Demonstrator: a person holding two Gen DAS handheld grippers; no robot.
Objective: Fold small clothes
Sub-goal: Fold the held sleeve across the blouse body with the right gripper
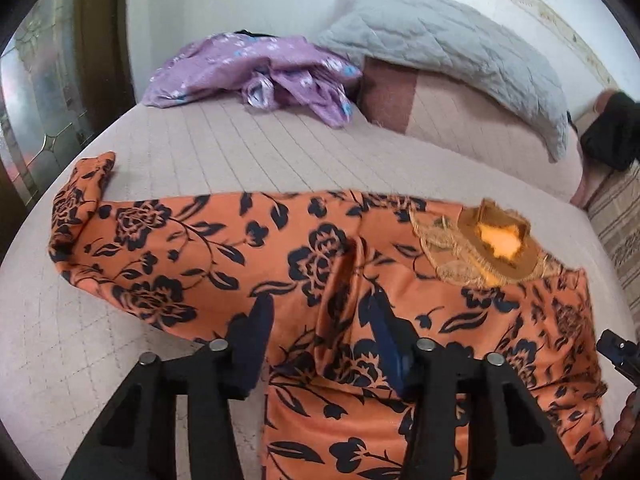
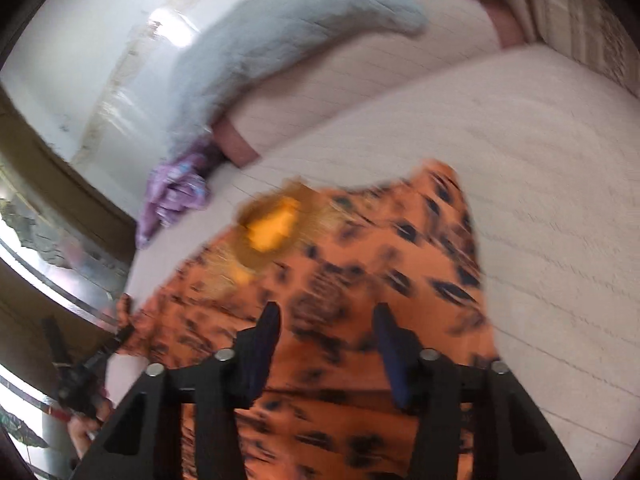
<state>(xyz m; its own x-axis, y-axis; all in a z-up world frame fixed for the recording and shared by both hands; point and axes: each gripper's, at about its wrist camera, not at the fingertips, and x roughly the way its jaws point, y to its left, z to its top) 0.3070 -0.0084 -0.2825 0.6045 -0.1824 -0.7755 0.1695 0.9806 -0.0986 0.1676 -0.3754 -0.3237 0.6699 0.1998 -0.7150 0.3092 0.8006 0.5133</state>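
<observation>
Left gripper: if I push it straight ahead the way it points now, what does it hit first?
Most likely the orange floral garment: the left gripper, jaws open, points at a raised fold of it. Beyond lies the bedspread, then the purple garment. Depth to the fold is unclear.

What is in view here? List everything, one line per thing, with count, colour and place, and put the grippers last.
orange floral garment: one, orange with dark flower print and a brown embroidered neckline, spread across the near part of the bed.
purple garment: one, lilac with small blue and white flowers, crumpled at the far side of the bed by the wall.
grey pillow: one, pale grey quilted, leaning on the bolster at the back.
bolster: one, pinkish beige with a darker end band, under the pillow.
bed cover: one, pale pinkish quilted, under everything.
left gripper: one, black with dark blue pads, open over the orange garment.
right gripper: one, black with dark blue pads, open over the same garment; view is blurred.
</observation>
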